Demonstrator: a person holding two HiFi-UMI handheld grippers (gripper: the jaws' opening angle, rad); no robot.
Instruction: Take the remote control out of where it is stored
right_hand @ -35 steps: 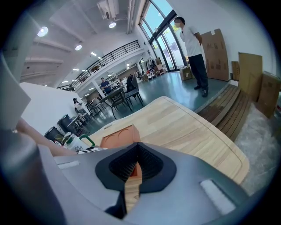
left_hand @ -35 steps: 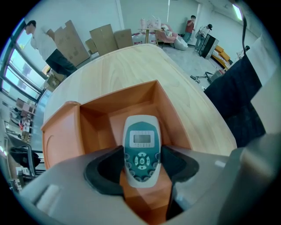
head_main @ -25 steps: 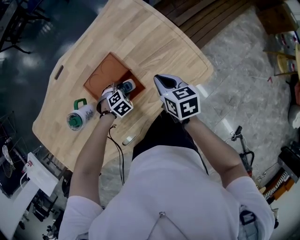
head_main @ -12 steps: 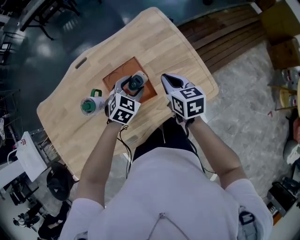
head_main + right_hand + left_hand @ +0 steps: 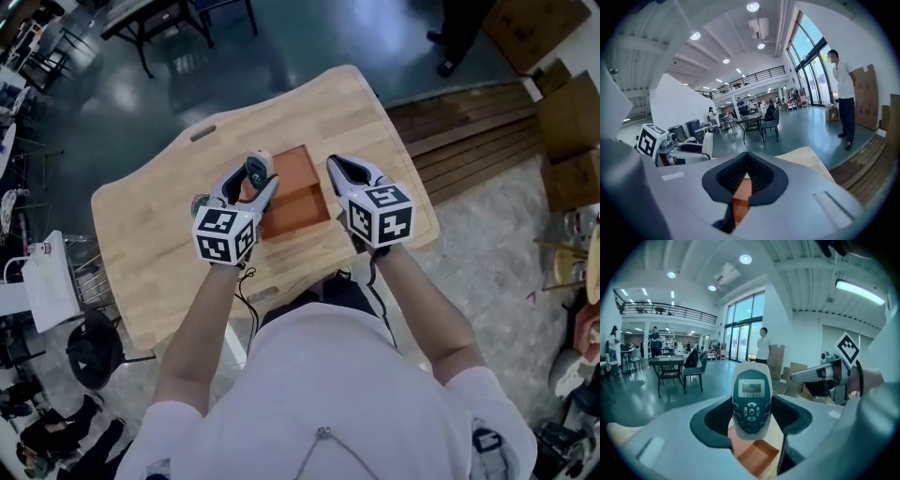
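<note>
The white and teal remote control [image 5: 751, 401] stands upright between the jaws of my left gripper [image 5: 751, 417], which is shut on it, buttons and small screen facing the camera. In the head view the remote [image 5: 257, 167] and left gripper [image 5: 255, 178] are raised over the left edge of the open brown wooden box [image 5: 302, 187] on the table [image 5: 169, 244]. My right gripper [image 5: 339, 169] hovers at the box's right side, jaws shut and holding nothing. From the right gripper [image 5: 746, 177] only a strip of the orange-brown box [image 5: 740, 199] shows between the pads.
A green-handled mug [image 5: 198, 202] lies on the table, mostly hidden behind the left gripper. A slot [image 5: 202, 132] is cut near the table's far edge. Wooden decking [image 5: 469, 122] and cardboard boxes [image 5: 525, 28] lie to the right. A person [image 5: 843, 93] stands beyond the table.
The left gripper has lifted the remote up out of the brown box and carried it farther from me. The right gripper has stayed shut beside the box. The head camera has tilted.
</note>
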